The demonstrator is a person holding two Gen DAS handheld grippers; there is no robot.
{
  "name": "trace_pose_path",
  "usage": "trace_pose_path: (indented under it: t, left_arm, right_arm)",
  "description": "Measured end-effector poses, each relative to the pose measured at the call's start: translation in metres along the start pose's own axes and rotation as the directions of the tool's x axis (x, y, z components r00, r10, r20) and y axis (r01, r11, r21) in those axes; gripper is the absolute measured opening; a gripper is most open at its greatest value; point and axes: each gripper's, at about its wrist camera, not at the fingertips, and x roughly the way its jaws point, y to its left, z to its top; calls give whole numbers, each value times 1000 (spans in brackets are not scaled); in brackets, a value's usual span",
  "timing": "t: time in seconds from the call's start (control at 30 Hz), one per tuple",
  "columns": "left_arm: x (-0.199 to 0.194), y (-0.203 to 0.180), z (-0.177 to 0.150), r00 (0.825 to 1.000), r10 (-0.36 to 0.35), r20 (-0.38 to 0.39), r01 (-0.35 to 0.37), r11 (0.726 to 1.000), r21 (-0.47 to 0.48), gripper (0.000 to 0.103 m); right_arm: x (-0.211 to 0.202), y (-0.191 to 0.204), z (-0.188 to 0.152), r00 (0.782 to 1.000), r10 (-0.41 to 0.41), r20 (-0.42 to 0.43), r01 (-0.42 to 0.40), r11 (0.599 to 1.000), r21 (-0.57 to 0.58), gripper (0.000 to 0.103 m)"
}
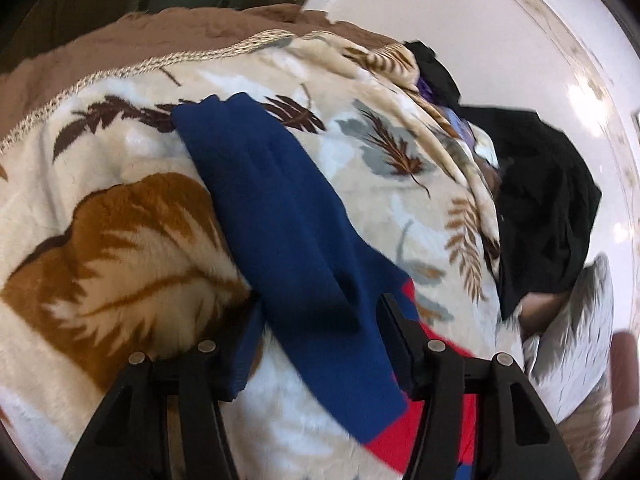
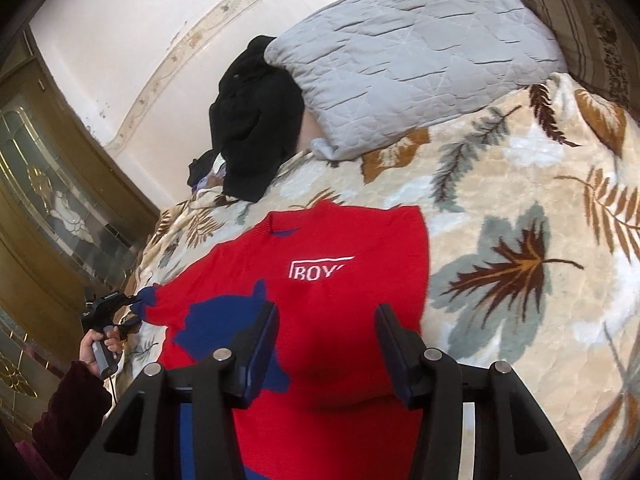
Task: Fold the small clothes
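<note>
Spread flat on the bed's leaf-patterned blanket [image 2: 520, 208] lies a red sweater [image 2: 340, 240] with blue patches and the white word "BOY" across its chest, the neck pointing toward the pillow end. Its blue sleeve [image 1: 280, 208] stretches out sideways over the blanket – in the left wrist view it runs from the far upper left down between the left tongs [image 1: 320, 316], draped over the near finger. The cloth sits between the two pads, though whether they press on it cannot be told from this blurred view. From the right wrist view those left tongs [image 2: 134, 306] appear small at the sweater's left edge, at the blue cuff, with a hand [image 2: 98, 350] in a dark sleeve on the handle. The right tongs [image 2: 326, 328] hover over the sweater's lower body with a clear gap between the pads, which grip nothing. Beyond the collar, a black garment [image 2: 256, 120] is heaped against a grey quilted pillow [image 2: 420, 48], near the white wall [image 2: 120, 40].
</note>
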Motion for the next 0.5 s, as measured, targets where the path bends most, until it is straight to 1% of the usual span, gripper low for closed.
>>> trace_pose_path:
  t: [0.1, 0.13, 0.17, 0.2, 0.27, 0.33, 0.43, 0.47, 0.5]
  left_arm:
    - [3, 8, 5, 999, -26, 35, 29, 997, -66, 56]
    - [3, 10, 6, 998, -32, 52, 36, 996, -86, 43]
    - [2, 12, 7, 997, -34, 65, 40, 995, -91, 21]
    - [3, 12, 8, 997, -28, 68, 33, 996, -88, 18]
    - [0, 9, 9, 996, -20, 82, 25, 997, -67, 12]
    - [-9, -2, 7, 992, -16, 123, 17, 1000, -6, 11]
    - [-30, -30, -1, 985, -22, 173, -1, 992, 128, 11]
    - [-37, -39, -4, 983, -30, 180, -2, 985, 173, 11]
    - [-47, -55, -11, 981, -43, 190, -5, 969, 245, 11]
  right_arm:
    - [-1, -5, -1, 1000, -11, 7, 11, 1000, 6, 54]
    - [-2, -7, -1, 1000, -14, 10, 14, 1000, 8, 54]
    - [-3, -9, -1, 1000, -18, 13, 18, 1000, 11, 54]
    - [-4, -11, -1, 1000, -22, 17, 22, 1000, 15, 54]
    - [-5, -13, -1, 999, -27, 21, 26, 999, 18, 54]
    - [-7, -14, -1, 999, -33, 29, 33, 999, 14, 54]
    - [-11, -13, 0, 998, -34, 46, 34, 999, 15, 54]
    - [-12, -14, 0, 998, -33, 52, 32, 999, 20, 54]
    - [-14, -13, 1, 998, -30, 58, 29, 999, 25, 54]
